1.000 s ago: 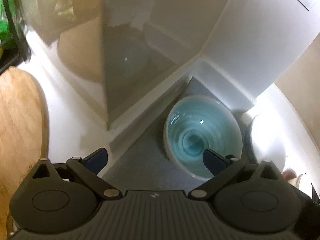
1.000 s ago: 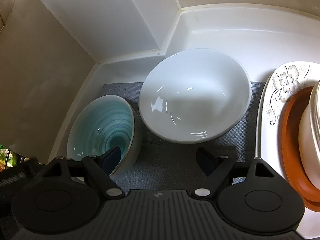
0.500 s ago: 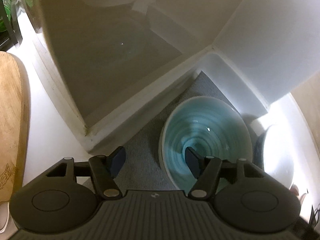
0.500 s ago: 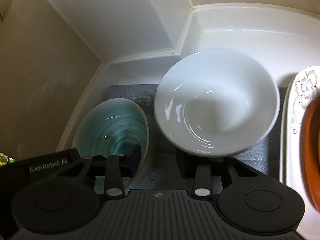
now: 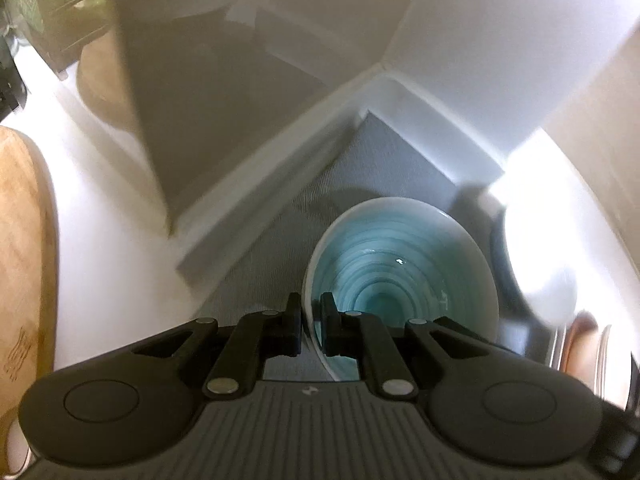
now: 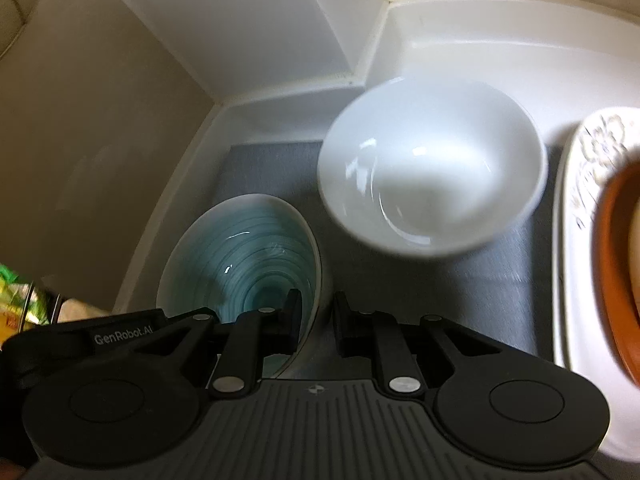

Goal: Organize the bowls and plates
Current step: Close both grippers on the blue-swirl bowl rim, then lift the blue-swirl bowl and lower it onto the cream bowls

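The left gripper [image 5: 311,324] is clamped on the near rim of the round teal-glazed ceramic bowl with spiral rings [image 5: 404,276], one finger outside the wall and one inside. The right gripper [image 6: 316,320] grips the same bowl's [image 6: 244,256] rim on its other side, one finger inside, the other outside, jaws nearly together. The bowl sits on a grey textured mat [image 6: 460,300] in the corner of a white ledge [image 6: 460,36]. Just beside it on the right stands a plain white glossy bowl [image 6: 432,164], blurred. Farther right lie a white floral-patterned plate [image 6: 576,184] with an orange-brown dish [image 6: 616,272] on it. A wooden board [image 5: 24,248] lies at the left.
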A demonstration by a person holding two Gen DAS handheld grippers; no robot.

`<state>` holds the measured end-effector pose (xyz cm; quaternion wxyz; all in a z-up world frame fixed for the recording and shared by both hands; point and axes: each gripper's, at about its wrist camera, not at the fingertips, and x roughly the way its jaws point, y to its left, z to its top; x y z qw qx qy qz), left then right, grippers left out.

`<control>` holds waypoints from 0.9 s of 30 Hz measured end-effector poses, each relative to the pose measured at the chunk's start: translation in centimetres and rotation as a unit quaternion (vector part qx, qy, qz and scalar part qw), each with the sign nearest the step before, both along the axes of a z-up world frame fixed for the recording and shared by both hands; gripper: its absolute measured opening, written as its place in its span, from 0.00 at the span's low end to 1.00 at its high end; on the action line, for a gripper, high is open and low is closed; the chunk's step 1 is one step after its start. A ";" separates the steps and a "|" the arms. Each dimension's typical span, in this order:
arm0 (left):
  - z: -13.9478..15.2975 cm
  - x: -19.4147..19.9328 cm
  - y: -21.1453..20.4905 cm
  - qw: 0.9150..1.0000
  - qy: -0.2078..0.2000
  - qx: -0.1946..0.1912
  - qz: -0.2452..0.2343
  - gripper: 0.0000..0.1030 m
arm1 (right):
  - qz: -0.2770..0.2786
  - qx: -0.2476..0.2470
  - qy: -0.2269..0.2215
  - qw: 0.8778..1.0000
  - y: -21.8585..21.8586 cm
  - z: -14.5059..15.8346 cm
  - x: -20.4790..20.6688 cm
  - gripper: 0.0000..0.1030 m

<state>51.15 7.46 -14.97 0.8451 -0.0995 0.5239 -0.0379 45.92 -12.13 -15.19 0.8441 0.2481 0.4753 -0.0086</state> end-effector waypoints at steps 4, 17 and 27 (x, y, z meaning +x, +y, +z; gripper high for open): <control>0.3 -1.9 -0.2 1.000 -0.003 0.011 -0.013 0.10 | 0.007 -0.010 0.005 1.000 0.6 0.3 -1.9 0.17; 2.2 -6.8 -0.8 0.997 -0.040 0.016 -0.057 0.10 | 0.021 -0.024 -0.002 0.999 1.7 1.4 -6.7 0.18; 4.9 -8.4 -4.3 0.990 -0.080 -0.010 -0.116 0.10 | -0.031 -0.051 -0.047 0.997 -1.0 5.3 -11.8 0.18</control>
